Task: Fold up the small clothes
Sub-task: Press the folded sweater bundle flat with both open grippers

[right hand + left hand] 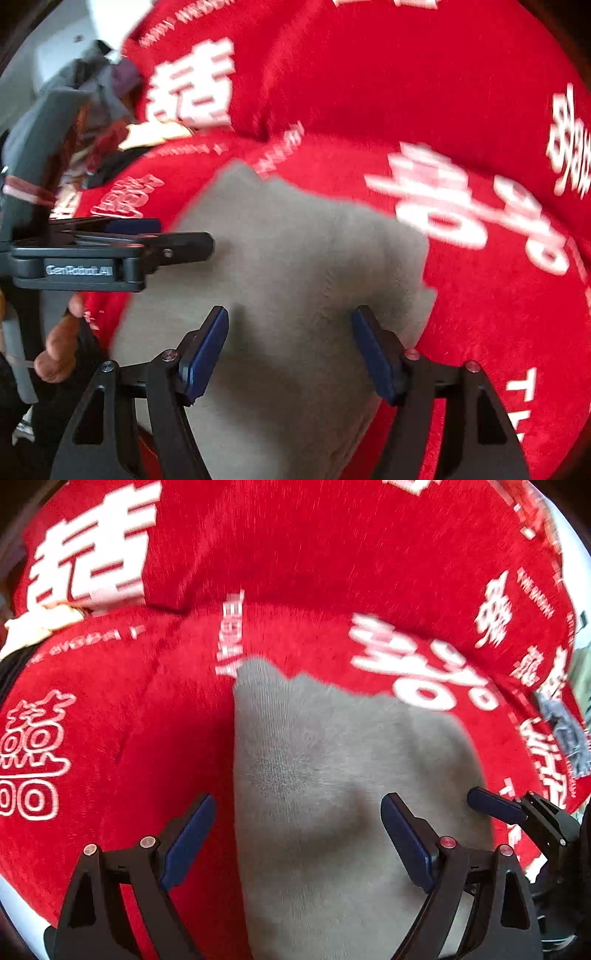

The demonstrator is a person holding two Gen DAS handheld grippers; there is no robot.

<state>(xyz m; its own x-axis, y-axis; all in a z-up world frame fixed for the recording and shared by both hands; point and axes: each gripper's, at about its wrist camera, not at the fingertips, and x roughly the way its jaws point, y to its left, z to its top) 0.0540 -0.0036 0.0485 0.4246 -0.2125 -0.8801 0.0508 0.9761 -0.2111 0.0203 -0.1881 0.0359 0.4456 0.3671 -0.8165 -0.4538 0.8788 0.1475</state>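
Both claws stand with their blue-padded jaws spread wide, nothing caught between them. Beneath them, biggest of all, a red fleece blanket [295, 554] printed with white characters and lettering fills nearly everything, bunched into a thick fold across the far side and running out to the left and right. On it lies the small garment, a grey knit cloth [332, 775], soft and slightly rumpled, its far edge ragged against the red, its near part passing under the grippers and out of the bottom of both views. What kind of garment it is I cannot tell.

Over the left part of that cloth hangs the left gripper [297, 843], one finger above the cloth's left edge and the other over its middle. Just beside it to the right, the right gripper [290, 354] hovers over the cloth's right part, one pad near the right edge. Whether any pad actually touches the knit is unclear. In the right wrist view the left tool shows side-on, black with a pale label, and the person's hand [59, 350] curls under it.

Far off to the left a heap of other clothes [96, 92] sits past the blanket's edge, blurred. A small grey scrap [565, 734] shows at the right rim.
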